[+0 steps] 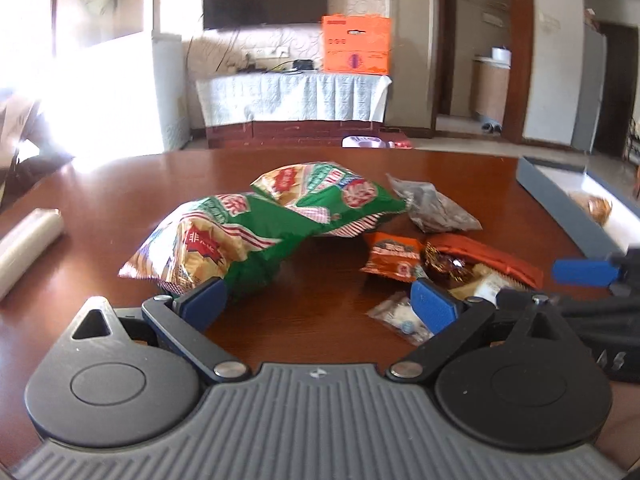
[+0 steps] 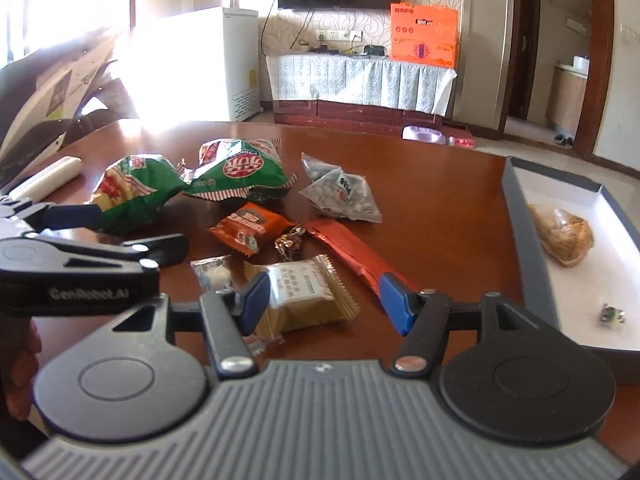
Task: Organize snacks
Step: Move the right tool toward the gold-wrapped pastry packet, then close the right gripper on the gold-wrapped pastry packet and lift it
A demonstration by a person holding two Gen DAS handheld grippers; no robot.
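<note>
While the snacks lie scattered on the wooden table, the tan wrapped cake sits between the spread fingers of the right gripper. Left gripper is released too, its left pad touching the green chip bag. Right of both, a grey tray holds bread.

The only lettering that reads clearly is "GenRobot.AI", white on the black body of the left gripper, seen to the left of the right gripper. The green snack bags ahead carry red-and-white Chinese characters, too blurred to make out.
</note>
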